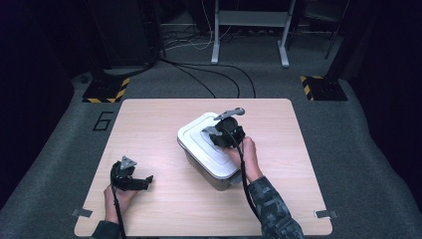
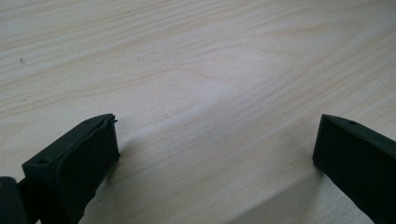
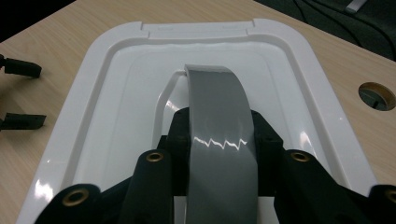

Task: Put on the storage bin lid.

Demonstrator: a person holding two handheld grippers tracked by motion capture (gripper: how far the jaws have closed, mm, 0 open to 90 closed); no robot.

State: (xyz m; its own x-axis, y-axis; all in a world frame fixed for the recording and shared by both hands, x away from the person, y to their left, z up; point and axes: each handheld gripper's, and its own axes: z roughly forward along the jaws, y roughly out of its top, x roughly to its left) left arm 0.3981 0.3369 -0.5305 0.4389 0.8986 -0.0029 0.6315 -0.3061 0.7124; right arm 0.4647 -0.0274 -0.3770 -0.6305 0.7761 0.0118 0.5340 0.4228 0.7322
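White plastic lid point(image 3: 116, 112) on a clear storage box point(image 1: 199, 167) is what the right gripper point(image 1: 226, 134) is busy with. The box sits right under that gripper, a bit right of the middle of the pale wood table point(image 1: 149, 129). It's a rounded rectangle turned at an angle to the table edges — in the high view its long axis runs from the upper left down to the lower right, so one short end points away toward the far left corner and the other points back toward the person's right hand point(image 1: 246, 157).

In the right gripper view the grey handle point(image 3: 219, 140) arches up out of the lid's recessed centre and passes straight between the two black jaws, which are closed in tight on it from either side. The handle strap runs along the box's long axis, away from the gripper toward the lid's far short edge. The lid looks seated flat on the box as far as I can tell.

The left gripper point(image 1: 130, 178) is well off to the left of the box, low over bare wood near the front of the table, held in the left hand point(image 1: 119, 195). Its jaws stand wide apart with nothing between them — just wood grain showing in the left gripper view. You can also spot its two jaw tips at the left edge of the right gripper view, clear of the lid.
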